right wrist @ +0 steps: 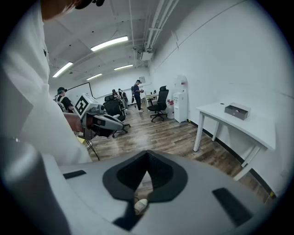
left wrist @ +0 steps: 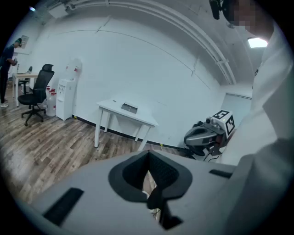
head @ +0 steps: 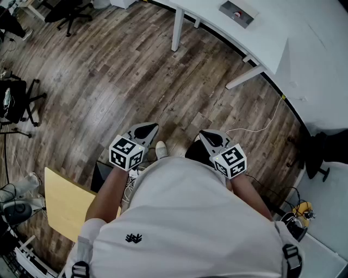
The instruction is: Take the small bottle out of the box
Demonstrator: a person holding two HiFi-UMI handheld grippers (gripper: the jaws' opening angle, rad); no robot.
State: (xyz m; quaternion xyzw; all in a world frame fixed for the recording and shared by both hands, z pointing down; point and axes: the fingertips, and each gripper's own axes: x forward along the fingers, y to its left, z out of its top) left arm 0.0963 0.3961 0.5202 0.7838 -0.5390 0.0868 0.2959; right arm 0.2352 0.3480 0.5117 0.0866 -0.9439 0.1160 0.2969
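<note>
The grey open box point(head: 238, 13) lies on a white table point(head: 272, 38) at the far right, well away from me; it also shows as the box point(left wrist: 129, 108) and the box point(right wrist: 237, 110). A small reddish thing shows inside it, but I cannot make out a bottle. I hold both grippers close to my body above the wooden floor. The left gripper point(head: 151, 128) is shut with nothing in it, its jaws meeting point(left wrist: 148, 155). The right gripper point(head: 204, 135) is shut and empty too point(right wrist: 147, 155). Each gripper appears in the other's view: the right gripper point(left wrist: 206, 133) and the left gripper point(right wrist: 98, 120).
A yellow tabletop point(head: 65, 203) sits at my lower left. Black office chairs point(head: 19, 100) stand at the left, and a water dispenser point(left wrist: 64, 96) by the wall. Cables point(head: 261, 127) trail on the floor near the table. People stand by desks at the far end of the room point(right wrist: 138, 94).
</note>
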